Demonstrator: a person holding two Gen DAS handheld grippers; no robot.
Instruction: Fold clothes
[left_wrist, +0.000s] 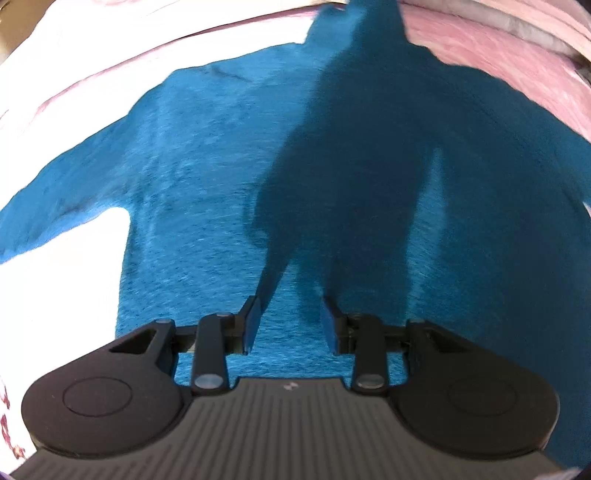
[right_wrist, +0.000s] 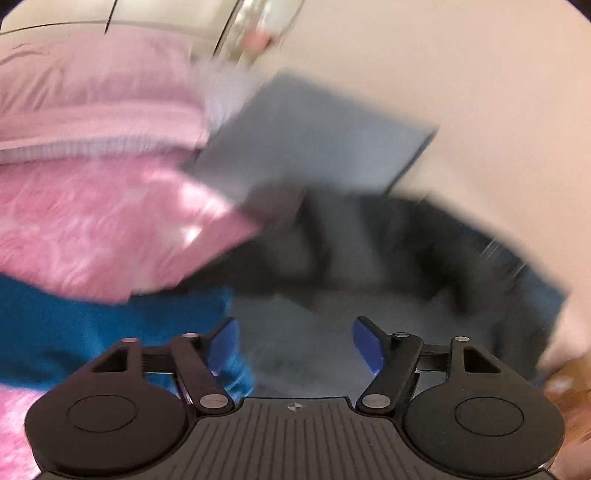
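The blue sweater (left_wrist: 207, 177) lies spread flat on the pink bedspread (left_wrist: 480, 55), sleeves out, no folds showing, left gripper (left_wrist: 290, 325) and right gripper (right_wrist: 293, 345) both gaping empty, with maybe dark clothes (right_wrist: 388, 251) beside it, too blurry.

Open left tool (left_wrist: 290, 321) over blue sweater (left_wrist: 192, 192)

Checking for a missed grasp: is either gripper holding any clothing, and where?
Nothing is held: the left gripper is open above the teal fuzzy sweater; the right gripper is open too.
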